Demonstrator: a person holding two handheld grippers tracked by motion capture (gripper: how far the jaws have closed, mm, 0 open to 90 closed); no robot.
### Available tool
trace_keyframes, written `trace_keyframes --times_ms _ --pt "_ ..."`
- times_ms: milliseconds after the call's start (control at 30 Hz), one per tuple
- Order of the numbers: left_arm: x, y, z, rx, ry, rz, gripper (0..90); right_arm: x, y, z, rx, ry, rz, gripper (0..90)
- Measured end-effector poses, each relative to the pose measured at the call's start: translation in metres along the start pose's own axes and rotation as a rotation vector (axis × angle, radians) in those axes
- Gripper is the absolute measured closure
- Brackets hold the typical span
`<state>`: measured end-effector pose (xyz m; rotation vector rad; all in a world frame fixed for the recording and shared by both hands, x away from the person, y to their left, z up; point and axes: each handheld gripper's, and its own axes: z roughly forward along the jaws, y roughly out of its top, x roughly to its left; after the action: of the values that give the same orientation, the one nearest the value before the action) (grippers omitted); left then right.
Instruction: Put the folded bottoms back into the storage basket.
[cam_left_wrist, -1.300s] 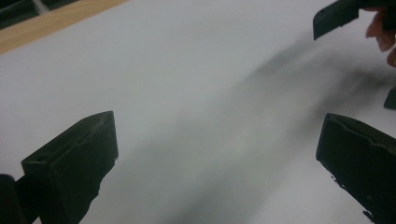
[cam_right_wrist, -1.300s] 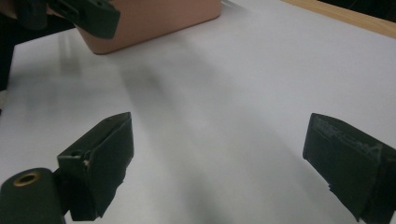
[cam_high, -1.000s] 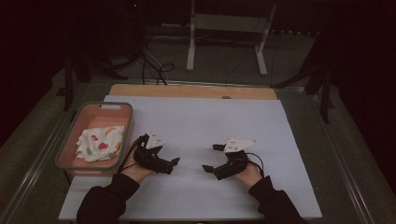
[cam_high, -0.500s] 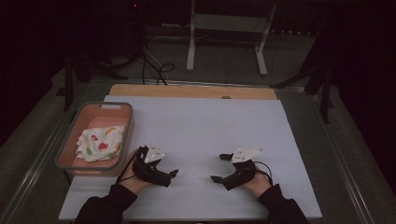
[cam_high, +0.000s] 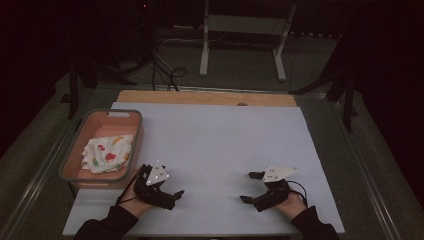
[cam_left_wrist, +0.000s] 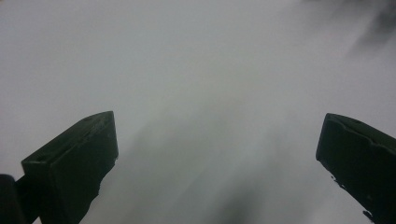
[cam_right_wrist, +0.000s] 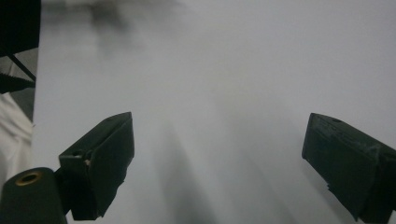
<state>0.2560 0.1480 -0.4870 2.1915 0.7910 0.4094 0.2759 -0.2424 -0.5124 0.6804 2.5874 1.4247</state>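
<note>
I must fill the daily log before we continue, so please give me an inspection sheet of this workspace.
Surface: white sheet over a wooden table.
Job's things: white cloth with red and yellow prints, crumpled in the pink plastic basket at the table's left.
Clutter: nothing seen.
Grippers: left gripper and right gripper low over the sheet, jaws open, holding nothing.
Cables: black cable looping from the right gripper.
Surroundings: dark floor, white metal stand behind the table.

White-covered table (cam_high: 220, 145), pink basket (cam_high: 75, 160) at its left edge.
</note>
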Motion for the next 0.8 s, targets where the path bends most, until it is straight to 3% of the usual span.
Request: trace_keyframes --times_ms 400,467,567,800 --pt "-0.001 -0.013 -0.004 0.010 -0.021 0.016 0.2 -0.002 -0.021 -0.029 0.037 -0.049 0.005 9.3" --pt "0.000 -0.014 -0.006 0.006 -0.032 0.003 0.2 -0.001 -0.025 -0.034 0.043 -0.053 0.013 9.3" --pt "-0.001 -0.017 -0.006 0.022 -0.036 0.026 0.2 -0.001 -0.030 -0.041 0.043 -0.062 0.024 9.3" --pt "0.001 -0.021 -0.009 0.023 -0.043 0.011 0.2 -0.001 -0.042 -0.061 0.044 -0.110 0.045 9.3"
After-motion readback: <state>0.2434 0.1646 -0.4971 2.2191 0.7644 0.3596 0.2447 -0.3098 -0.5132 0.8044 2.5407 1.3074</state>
